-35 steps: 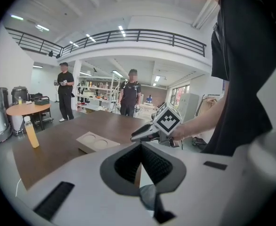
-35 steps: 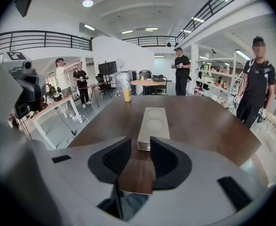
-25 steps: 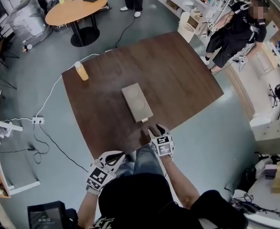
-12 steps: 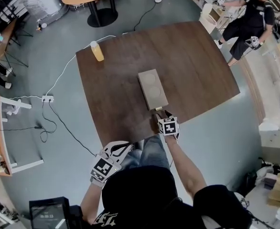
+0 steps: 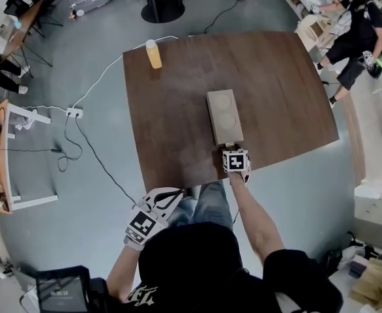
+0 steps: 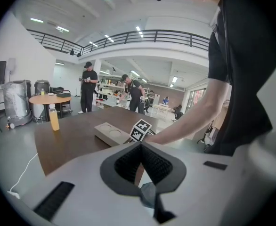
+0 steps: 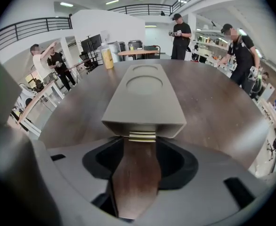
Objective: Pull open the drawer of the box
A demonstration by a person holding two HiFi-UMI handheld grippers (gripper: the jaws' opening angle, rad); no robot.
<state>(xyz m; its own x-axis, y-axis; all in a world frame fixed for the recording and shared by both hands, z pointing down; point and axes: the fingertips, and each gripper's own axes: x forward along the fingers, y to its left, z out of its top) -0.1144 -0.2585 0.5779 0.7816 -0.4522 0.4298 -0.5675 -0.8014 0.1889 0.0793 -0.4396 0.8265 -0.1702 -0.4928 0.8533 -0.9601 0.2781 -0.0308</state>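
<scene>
Person: black short-sleeved top (image 5: 294, 278); sleeve (image 6: 218, 46) ends above the elbow; blue jeans (image 5: 207, 207) on the legs.

Left gripper (image 5: 170, 195): pale grey moulded housing; two black pads (image 6: 126, 163) with finely ribbed faces; one black rectangular slot (image 6: 53, 200) recessed in the housing on either side; cube (image 5: 142, 225) bearing black-and-white square markers on white faces.
</scene>
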